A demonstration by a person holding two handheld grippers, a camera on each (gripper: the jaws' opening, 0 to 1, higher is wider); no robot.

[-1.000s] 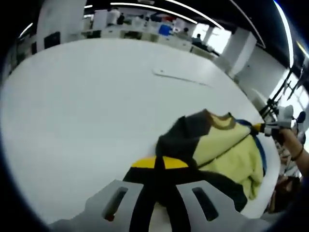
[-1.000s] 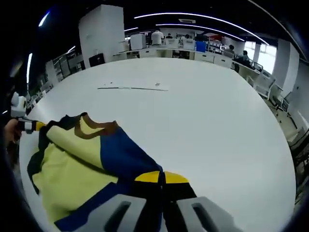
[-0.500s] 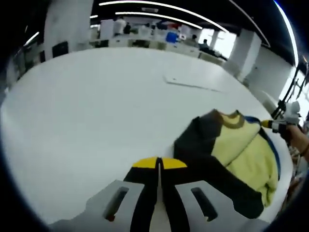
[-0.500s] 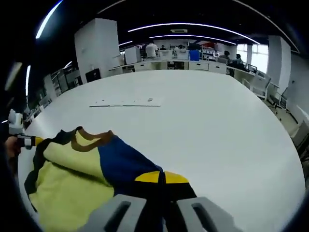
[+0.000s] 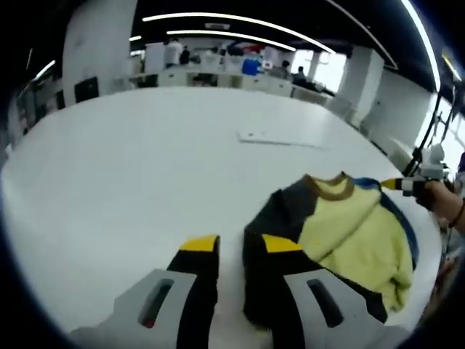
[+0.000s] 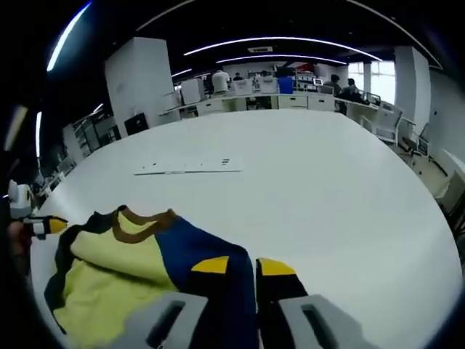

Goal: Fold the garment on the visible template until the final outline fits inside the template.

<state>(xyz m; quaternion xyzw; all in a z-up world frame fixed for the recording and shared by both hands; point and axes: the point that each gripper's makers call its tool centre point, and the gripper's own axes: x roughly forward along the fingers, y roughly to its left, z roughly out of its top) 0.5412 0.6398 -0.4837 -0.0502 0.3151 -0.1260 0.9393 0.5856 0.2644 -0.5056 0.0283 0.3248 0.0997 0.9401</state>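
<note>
— What lies around?
— One white table (image 5: 109,167), a thin strip (image 5: 280,138) far across it, desks and people beyond.
— And the task's thing?
— One garment (image 5: 341,233) (yellow, dark and blue, brown collar), crumpled near the table's edge.
— The grippers?
— Left gripper (image 5: 240,251): jaws parted, released, its right jaw over the dark hem. Right gripper (image 6: 243,267): jaws slightly apart, blue cloth between them; whether it grips, I cannot tell.

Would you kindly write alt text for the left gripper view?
The left gripper is open over a white table, beside a folded yellow, black and blue garment. The right gripper, held by a hand, is at the garment's far edge.
</note>
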